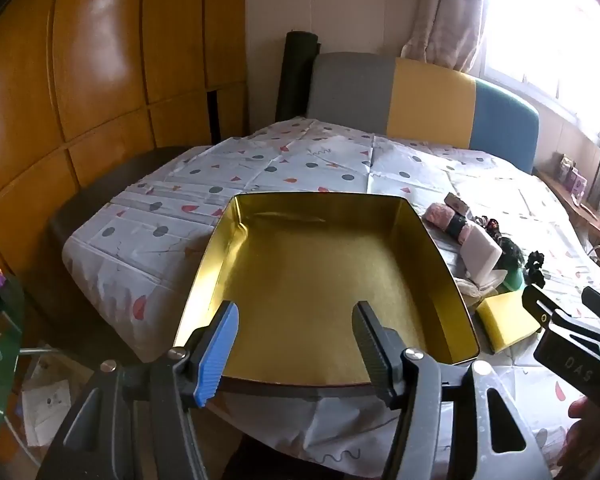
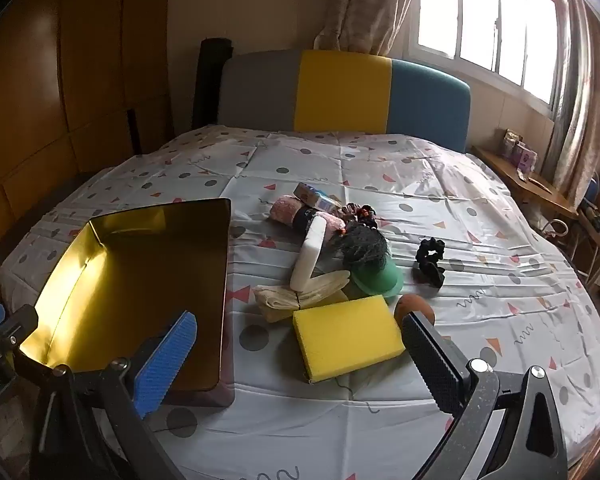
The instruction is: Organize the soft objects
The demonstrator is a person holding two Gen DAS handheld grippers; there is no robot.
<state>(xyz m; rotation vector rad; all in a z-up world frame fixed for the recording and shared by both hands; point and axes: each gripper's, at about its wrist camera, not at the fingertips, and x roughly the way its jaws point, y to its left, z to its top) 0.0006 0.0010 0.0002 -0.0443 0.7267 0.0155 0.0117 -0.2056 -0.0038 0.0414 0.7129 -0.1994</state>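
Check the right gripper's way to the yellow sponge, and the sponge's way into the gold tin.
Nothing visible blocks either. The right gripper stands open just short of the yellow sponge, with bare cloth between. The gold tin lies beside it, open-topped and empty; only its low wall must be cleared.

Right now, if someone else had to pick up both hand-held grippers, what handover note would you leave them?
Left hand-held gripper: open, empty, over the near edge of the gold tin.
Right hand-held gripper: wide open, empty, aimed at the yellow sponge.
Tin: on the left side of the cloth-covered table, nothing in it.
Soft things: all lie in a pile right of the tin: yellow sponge nearest, white sponge leaning upright, cream cloth, pink roll, black net on a green cap, black scrunchie apart to the right.
Done: nothing packed yet.
Left: move every soft item into the tin, probably the yellow sponge first.
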